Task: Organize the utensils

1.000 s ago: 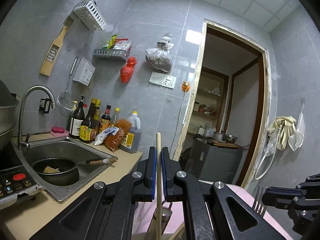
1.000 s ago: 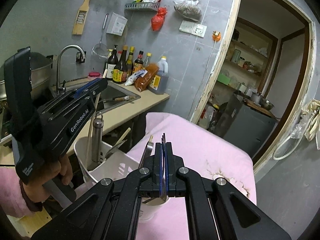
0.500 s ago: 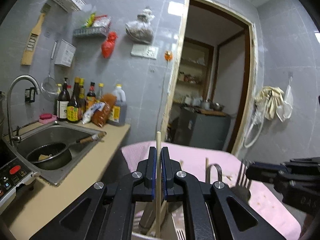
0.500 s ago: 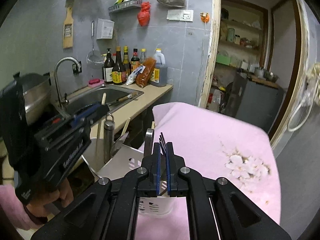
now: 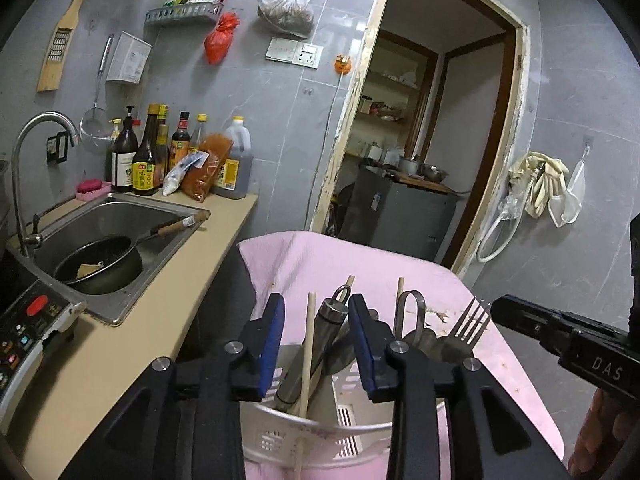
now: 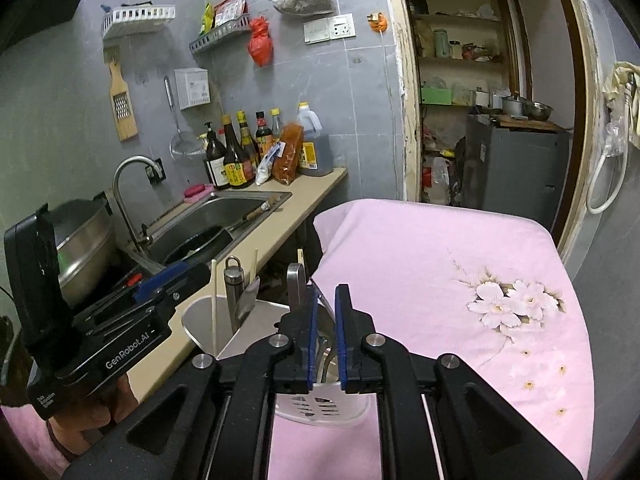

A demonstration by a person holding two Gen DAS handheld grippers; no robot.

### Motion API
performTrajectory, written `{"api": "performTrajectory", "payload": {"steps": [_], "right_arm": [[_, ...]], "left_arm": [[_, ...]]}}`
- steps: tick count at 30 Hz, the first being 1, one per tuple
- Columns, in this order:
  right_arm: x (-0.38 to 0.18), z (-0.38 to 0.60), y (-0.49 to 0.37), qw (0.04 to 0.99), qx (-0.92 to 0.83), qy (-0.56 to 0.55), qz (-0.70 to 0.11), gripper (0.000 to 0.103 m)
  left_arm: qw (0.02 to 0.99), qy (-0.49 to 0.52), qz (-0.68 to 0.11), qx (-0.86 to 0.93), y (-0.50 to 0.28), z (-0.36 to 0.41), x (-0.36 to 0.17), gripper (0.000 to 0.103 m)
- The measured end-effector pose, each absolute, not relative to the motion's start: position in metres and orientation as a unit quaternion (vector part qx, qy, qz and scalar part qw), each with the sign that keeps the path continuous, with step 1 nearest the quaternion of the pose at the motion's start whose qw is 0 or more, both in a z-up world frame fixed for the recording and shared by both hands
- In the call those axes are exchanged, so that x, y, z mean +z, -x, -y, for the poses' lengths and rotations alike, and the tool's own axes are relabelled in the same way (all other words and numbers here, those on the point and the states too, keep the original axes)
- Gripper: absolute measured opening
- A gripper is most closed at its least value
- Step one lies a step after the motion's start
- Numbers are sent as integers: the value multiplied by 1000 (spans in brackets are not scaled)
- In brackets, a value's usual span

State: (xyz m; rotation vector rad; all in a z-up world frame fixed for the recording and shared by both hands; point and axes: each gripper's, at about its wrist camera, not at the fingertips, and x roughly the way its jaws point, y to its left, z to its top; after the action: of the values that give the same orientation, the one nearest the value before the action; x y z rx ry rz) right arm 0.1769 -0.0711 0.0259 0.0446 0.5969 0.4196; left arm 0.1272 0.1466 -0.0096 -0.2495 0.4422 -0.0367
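Observation:
A white plastic utensil holder [image 5: 320, 436] stands on the pink cloth [image 5: 288, 256]. It holds several utensils: a wooden chopstick [image 5: 306, 360], a steel handle [image 5: 320, 336] and a fork [image 5: 468, 324]. My left gripper [image 5: 316, 344] is open just above the holder, with the chopstick standing loose between its fingers. My right gripper [image 6: 324, 336] is open over the holder [image 6: 320, 408], its jaws slightly apart, and the fork sits in the holder below it. The right gripper also shows in the left wrist view [image 5: 560, 340], at the right.
A beige counter [image 5: 120, 340] with a steel sink [image 5: 112, 220] and a black pan [image 5: 100, 264] lies to the left. Sauce bottles [image 5: 152, 160] stand by the wall. The pink cloth [image 6: 440, 280] spreads to the right, with a doorway [image 6: 488, 100] behind.
Both grippers came down over the holder and opened. The left let go of the chopstick and the right let go of the fork; both now stand in the holder.

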Motion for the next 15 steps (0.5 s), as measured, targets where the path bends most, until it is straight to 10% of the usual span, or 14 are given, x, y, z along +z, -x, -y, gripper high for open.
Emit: {"api": "performTrajectory", "payload": {"steps": [15], "right_arm": [[43,155,-134,957,134,-50,-253,62]], "left_arm": [[962,130,-239,-1,-88,-122,20,103]]}}
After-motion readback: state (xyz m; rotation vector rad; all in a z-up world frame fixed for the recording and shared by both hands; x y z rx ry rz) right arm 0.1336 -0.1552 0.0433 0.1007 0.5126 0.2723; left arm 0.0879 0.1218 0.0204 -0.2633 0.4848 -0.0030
